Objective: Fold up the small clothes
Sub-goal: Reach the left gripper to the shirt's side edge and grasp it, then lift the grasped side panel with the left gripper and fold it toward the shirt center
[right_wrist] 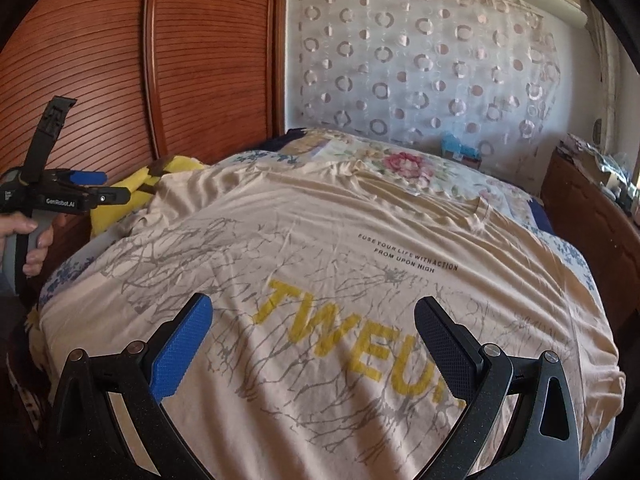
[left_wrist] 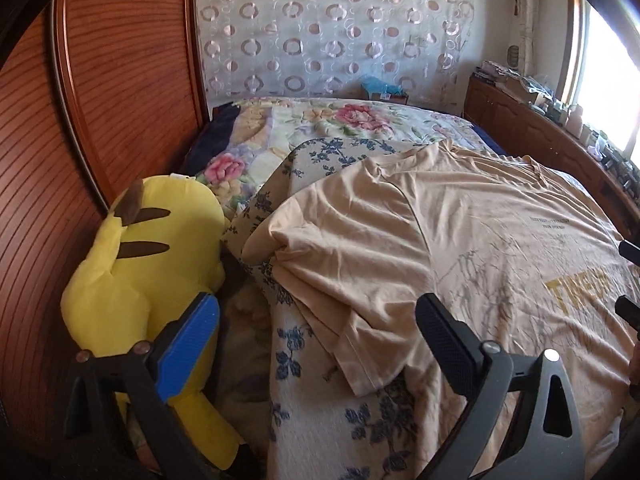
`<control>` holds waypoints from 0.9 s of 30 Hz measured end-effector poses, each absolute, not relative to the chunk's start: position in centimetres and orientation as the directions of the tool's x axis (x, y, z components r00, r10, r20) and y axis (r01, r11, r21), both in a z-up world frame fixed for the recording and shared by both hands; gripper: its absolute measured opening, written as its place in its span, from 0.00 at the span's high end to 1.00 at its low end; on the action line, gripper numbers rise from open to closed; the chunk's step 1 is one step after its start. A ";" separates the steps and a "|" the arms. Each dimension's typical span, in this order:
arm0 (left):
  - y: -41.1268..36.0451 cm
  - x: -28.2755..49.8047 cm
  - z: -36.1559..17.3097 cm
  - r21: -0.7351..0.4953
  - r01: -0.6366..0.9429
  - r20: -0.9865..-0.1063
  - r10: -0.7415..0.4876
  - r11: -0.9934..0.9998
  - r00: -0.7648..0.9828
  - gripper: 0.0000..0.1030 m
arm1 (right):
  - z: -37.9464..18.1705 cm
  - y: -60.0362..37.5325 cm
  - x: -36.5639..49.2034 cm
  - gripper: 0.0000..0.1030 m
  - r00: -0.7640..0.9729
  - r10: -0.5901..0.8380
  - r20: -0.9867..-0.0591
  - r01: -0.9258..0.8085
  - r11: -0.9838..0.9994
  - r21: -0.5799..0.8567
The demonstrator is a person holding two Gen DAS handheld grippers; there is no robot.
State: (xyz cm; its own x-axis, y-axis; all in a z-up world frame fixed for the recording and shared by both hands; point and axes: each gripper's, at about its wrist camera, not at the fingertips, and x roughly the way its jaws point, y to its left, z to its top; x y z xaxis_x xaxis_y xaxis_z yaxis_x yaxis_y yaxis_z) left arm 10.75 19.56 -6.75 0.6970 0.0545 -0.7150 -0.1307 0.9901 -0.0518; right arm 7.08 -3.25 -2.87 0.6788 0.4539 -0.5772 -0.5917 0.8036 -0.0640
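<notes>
ribbed wooden wardrobe (right_wrist: pixel 120 60) left, circle-patterned curtain (right_wrist: pixel 420 68) behind bed (left_wrist: pixel 360 120), bright window (left_wrist: pixel 608 80) right, cluttered cabinet (left_wrist: pixel 532 120).

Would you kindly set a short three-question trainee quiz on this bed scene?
1. True or false: the beige T-shirt lies spread on the bed with its print facing up.
2. Which toy lies beside the wooden wardrobe? A) yellow plush toy B) red ball C) grey teddy bear
3. Fill in: the left tool and the right tool both stand ____, with nothing gripped.

Key: 1 true; 2 A; 3 open.
</notes>
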 end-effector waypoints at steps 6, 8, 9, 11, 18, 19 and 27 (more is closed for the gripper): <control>21.6 13.3 -7.5 -0.118 -0.151 -0.741 0.014 0.982 0.672 0.32 | -2.6 -1.5 8.9 0.00 0.671 0.490 -0.556 -0.622 0.780 -0.064; 22.6 14.2 -8.0 -0.154 -0.174 -0.755 -0.002 0.973 0.655 0.39 | -2.7 -0.9 9.5 0.00 0.649 0.492 -0.581 -0.633 0.773 -0.053; 23.0 14.7 -8.3 -0.158 -0.188 -0.764 0.001 0.969 0.645 0.39 | -2.8 -0.7 9.6 0.00 0.645 0.487 -0.588 -0.633 0.772 -0.055; 23.3 15.3 -8.7 -0.128 -0.194 -0.770 0.026 0.973 0.637 0.46 | -2.9 -0.3 9.9 0.00 0.641 0.482 -0.598 -0.637 0.768 -0.063; 21.7 15.9 -9.3 0.010 -0.116 -0.772 0.081 0.993 0.630 0.80 | -4.4 0.9 9.8 0.00 0.583 0.479 -0.656 -0.678 0.732 -0.068; 21.5 16.0 -9.3 0.021 -0.103 -0.773 0.082 0.994 0.629 0.90 | -4.5 0.8 9.7 0.00 0.583 0.480 -0.656 -0.678 0.732 -0.067; 19.5 15.7 -6.6 0.064 -0.063 -0.740 0.089 0.996 0.667 1.00 | -3.6 0.2 8.3 0.00 0.605 0.493 -0.625 -0.675 0.734 -0.075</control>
State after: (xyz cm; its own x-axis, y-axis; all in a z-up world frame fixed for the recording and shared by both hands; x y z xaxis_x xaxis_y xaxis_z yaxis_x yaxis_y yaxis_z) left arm 15.66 19.45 -6.59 0.6672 0.0892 -0.7395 -0.0626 0.9960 0.0636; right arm 8.26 0.18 -3.64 0.6054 0.4929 -0.6249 -0.6752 0.7338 -0.0754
